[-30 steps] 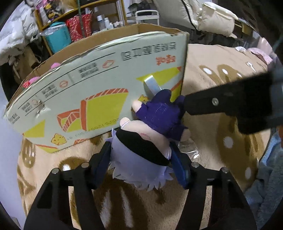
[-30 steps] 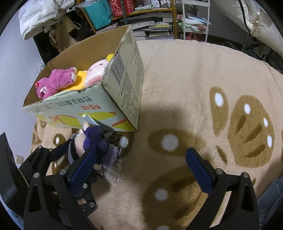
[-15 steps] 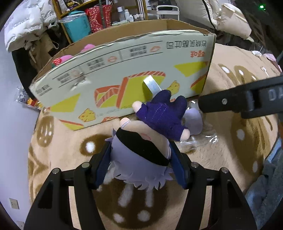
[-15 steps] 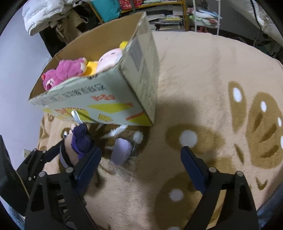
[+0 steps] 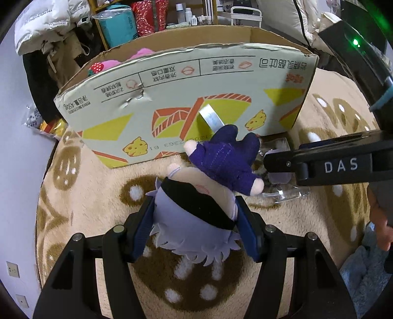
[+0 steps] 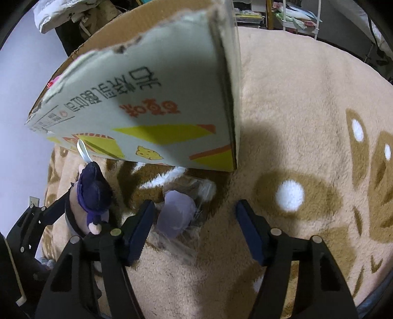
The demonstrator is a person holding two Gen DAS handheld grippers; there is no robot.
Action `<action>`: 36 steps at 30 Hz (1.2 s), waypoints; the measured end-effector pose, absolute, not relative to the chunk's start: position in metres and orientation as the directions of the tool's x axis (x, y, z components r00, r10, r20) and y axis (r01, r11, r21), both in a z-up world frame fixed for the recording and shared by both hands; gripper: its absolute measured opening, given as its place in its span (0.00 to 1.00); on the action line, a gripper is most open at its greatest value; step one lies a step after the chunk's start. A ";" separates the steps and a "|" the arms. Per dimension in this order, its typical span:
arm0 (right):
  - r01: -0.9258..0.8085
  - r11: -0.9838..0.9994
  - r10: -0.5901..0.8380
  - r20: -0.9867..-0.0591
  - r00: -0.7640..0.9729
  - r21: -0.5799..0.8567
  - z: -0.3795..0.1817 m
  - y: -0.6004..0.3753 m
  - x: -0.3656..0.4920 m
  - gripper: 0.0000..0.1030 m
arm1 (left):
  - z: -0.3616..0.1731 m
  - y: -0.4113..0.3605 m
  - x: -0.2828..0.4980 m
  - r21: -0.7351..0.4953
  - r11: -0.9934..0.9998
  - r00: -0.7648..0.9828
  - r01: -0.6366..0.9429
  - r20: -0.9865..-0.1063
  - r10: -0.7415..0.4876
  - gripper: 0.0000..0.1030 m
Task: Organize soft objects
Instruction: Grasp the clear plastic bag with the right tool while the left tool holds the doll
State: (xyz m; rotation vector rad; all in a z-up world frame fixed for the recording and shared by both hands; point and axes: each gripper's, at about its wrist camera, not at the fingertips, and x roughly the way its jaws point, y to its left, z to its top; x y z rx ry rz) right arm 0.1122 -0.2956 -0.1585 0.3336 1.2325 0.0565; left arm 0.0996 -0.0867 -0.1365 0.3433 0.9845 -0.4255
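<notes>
My left gripper [image 5: 194,228] is shut on the head of a plush doll [image 5: 196,203] with a black blindfold, pale lilac hair and a dark purple outfit; the doll [image 6: 92,196] also shows at the left of the right wrist view. A cardboard box [image 5: 172,98] stands just behind it, with pink plush toys [image 5: 108,65] inside. My right gripper [image 6: 195,228] hovers low over a small lilac soft piece [image 6: 175,213] in a clear plastic wrapper [image 6: 176,245] at the foot of the box [image 6: 147,103]. Its jaws are closing; the piece lies between them, near the left pad, and no pad presses it.
A beige plush rug [image 6: 294,110] with brown and white patterns covers the floor. Shelves with a teal bin [image 5: 120,27] and a red bag [image 5: 149,17] stand behind the box. A bare wall [image 5: 14,147] runs along the left. A grey-blue fabric [image 5: 363,270] lies at right.
My right gripper has dropped closer to the rug and its jaws have narrowed around the lilac piece. My left gripper has drawn back a little from the box, the doll still in it.
</notes>
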 end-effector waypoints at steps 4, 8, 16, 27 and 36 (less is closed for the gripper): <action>0.134 0.960 0.192 -0.923 0.332 0.248 -0.161 -0.284 0.117 0.72 | -0.136 -0.088 0.099 0.091 0.864 0.484 0.496 -0.855 -0.188 0.61; 0.117 0.972 0.158 -0.931 0.328 0.206 -0.166 -0.262 0.122 0.76 | -0.138 -0.086 0.102 0.086 0.865 0.482 0.494 -0.855 -0.191 0.61; 0.093 0.989 0.082 -0.944 0.321 0.118 -0.174 -0.234 0.124 0.77 | -0.139 -0.086 0.103 0.085 0.865 0.482 0.495 -0.855 -0.192 0.61; 0.095 0.993 0.031 -0.947 0.319 0.064 -0.174 -0.214 0.120 0.56 | -0.139 -0.085 0.101 0.076 0.866 0.485 0.495 -0.851 -0.202 0.61; 0.092 0.993 0.043 -0.943 0.329 0.077 -0.167 -0.206 0.113 0.39 | -0.134 -0.084 0.098 0.085 0.866 0.496 0.492 -0.845 -0.199 0.61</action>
